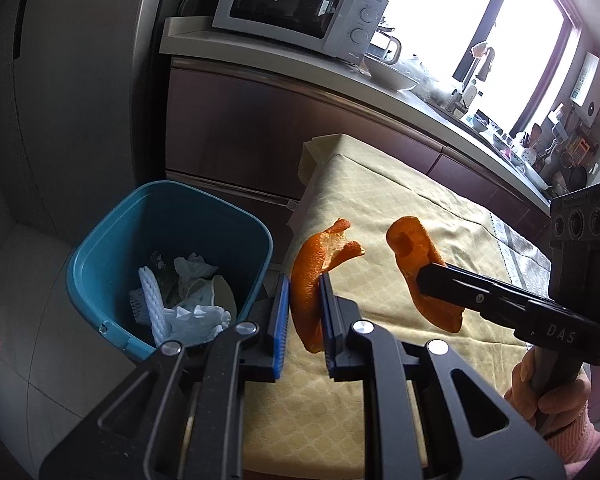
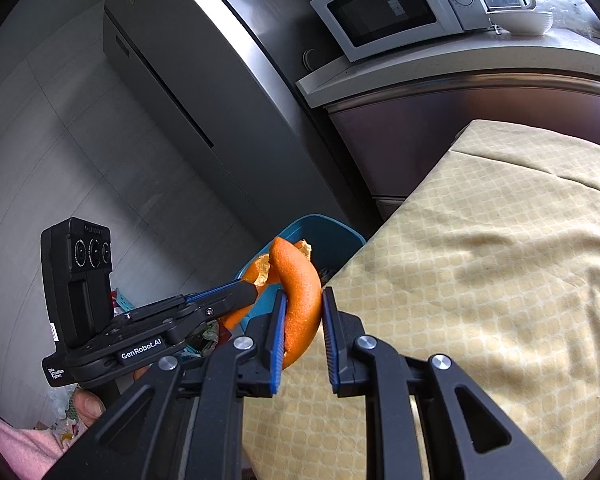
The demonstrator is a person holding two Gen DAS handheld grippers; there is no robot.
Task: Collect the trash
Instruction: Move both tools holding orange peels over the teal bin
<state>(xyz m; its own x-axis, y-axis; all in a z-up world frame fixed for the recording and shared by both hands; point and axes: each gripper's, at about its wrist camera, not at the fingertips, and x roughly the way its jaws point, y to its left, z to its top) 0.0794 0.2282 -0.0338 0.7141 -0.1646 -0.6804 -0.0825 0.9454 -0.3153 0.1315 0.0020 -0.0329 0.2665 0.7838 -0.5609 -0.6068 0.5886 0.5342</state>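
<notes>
My left gripper (image 1: 305, 312) is matte black, its two fingers (image 1: 279, 312) faced with ribbed blue pads, and round silver pivot screws (image 1: 247, 328) sit on the angular linkage arms with their triangular cut-outs. My right gripper (image 2: 302, 332) is built the same. Seen from the side, each body carries white lettering — "DAS" on one, "GenRobot.AI" on the other — and a boxy black camera block (image 2: 76, 276) with three round lenses. My sleeves (image 2: 24, 444) are fuzzy pink knit.
</notes>
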